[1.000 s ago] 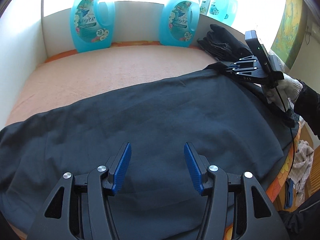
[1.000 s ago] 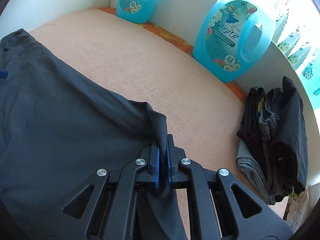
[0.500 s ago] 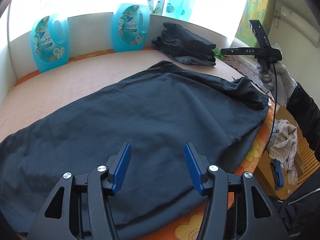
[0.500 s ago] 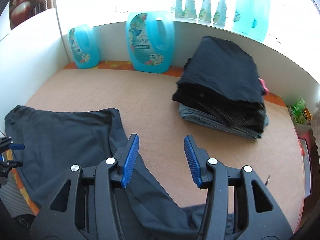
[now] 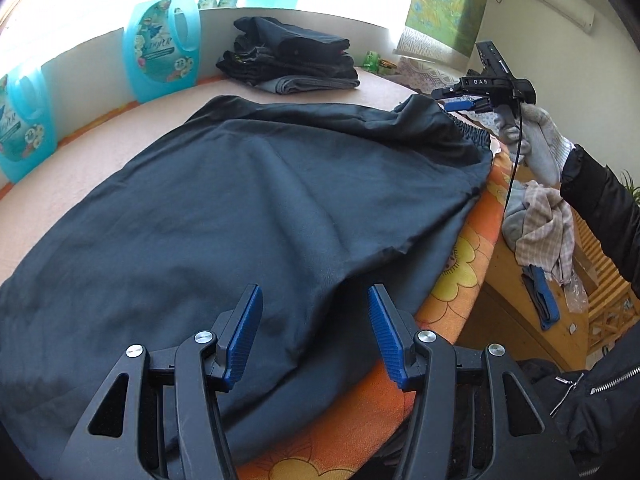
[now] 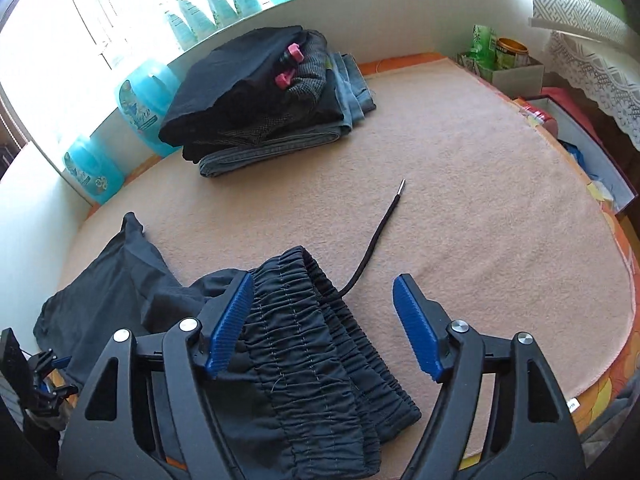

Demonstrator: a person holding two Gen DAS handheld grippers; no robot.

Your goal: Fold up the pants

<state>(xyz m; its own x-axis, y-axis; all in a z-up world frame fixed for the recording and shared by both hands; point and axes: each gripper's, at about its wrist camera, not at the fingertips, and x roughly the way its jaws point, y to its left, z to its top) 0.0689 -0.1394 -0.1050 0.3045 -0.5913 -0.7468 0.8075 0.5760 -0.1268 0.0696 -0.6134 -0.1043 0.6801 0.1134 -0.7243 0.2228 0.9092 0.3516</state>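
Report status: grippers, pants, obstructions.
Left gripper open, over pants. Right gripper jaws just opening, over waistband. Drawstring loose; nothing blocking.

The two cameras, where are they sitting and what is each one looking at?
Left wrist: sits on the left gripper, looking across the dark pants to the gloved hand holding the right gripper.
Right wrist: sits on the open right gripper, looking over the waistband and drawstring.
Both show the pants, the folded pile and the blue jugs.
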